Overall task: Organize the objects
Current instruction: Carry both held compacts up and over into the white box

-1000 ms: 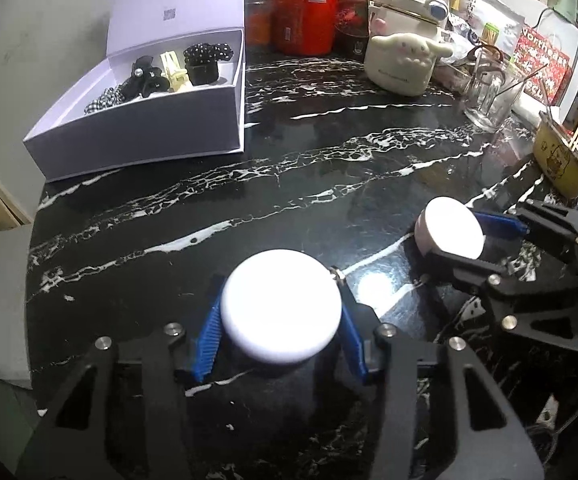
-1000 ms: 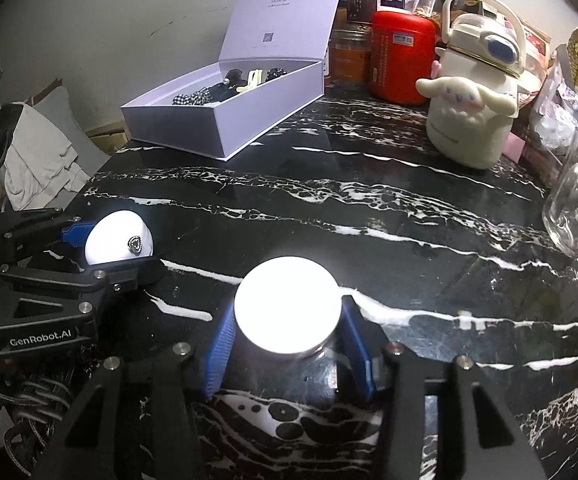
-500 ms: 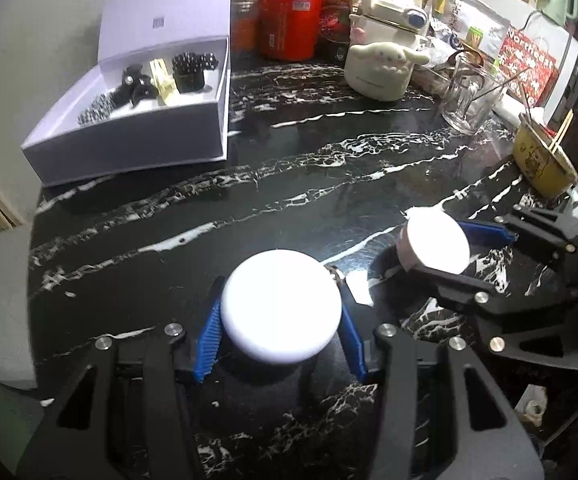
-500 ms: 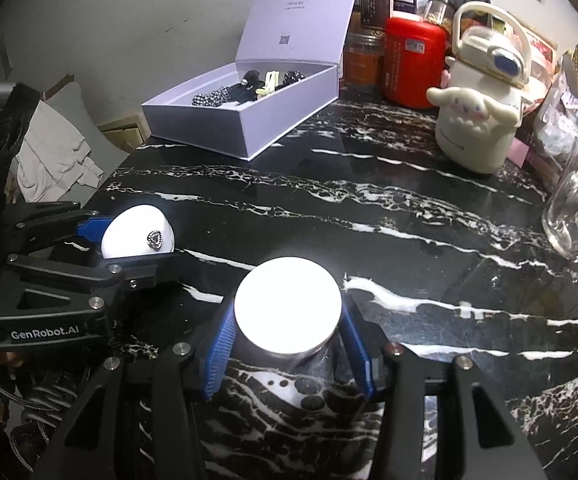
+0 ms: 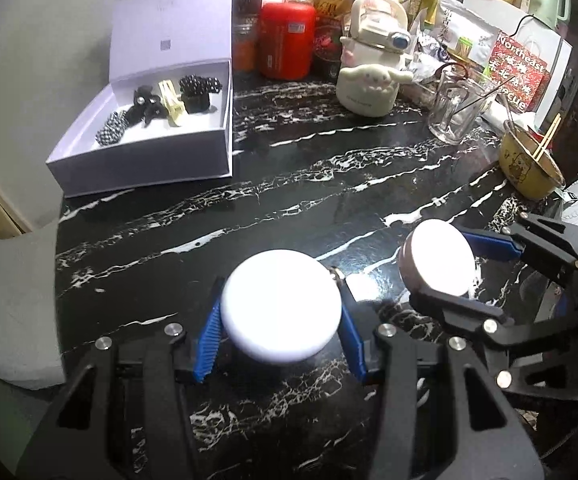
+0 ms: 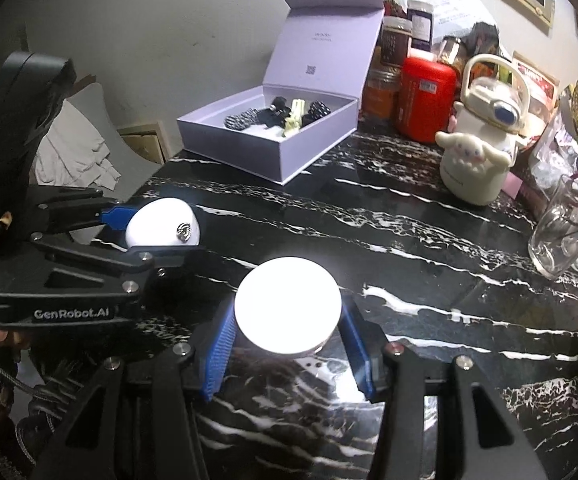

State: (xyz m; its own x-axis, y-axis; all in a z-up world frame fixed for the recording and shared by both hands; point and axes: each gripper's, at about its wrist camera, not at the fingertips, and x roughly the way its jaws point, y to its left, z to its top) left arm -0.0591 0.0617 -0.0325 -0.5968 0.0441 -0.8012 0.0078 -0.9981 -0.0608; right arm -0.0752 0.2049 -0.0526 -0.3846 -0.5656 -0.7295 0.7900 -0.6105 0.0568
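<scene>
My left gripper [image 5: 279, 320] is shut on a round white compact [image 5: 281, 306] and holds it above the black marble table [image 5: 289, 208]. In the right wrist view the same compact [image 6: 161, 222] shows a small metal clasp. My right gripper [image 6: 287, 322] is shut on a round white-lidded jar [image 6: 287, 310], also lifted off the table; in the left wrist view the jar [image 5: 441, 258] hangs to the right. An open lilac box [image 5: 145, 160] with several hair accessories [image 5: 161, 106] sits at the far left; it also shows in the right wrist view [image 6: 273, 136].
At the back stand a red canister [image 5: 287, 42], a white cartoon-dog kettle [image 5: 373, 76], jars and packets. A glass mug [image 5: 453, 108] and a yellow bowl with chopsticks [image 5: 529, 168] stand at the right. Cloth lies off the table's left edge [image 6: 73, 160].
Both grippers have risen and pulled back from the table with their round objects still held, so the box and the back clutter look farther away.
</scene>
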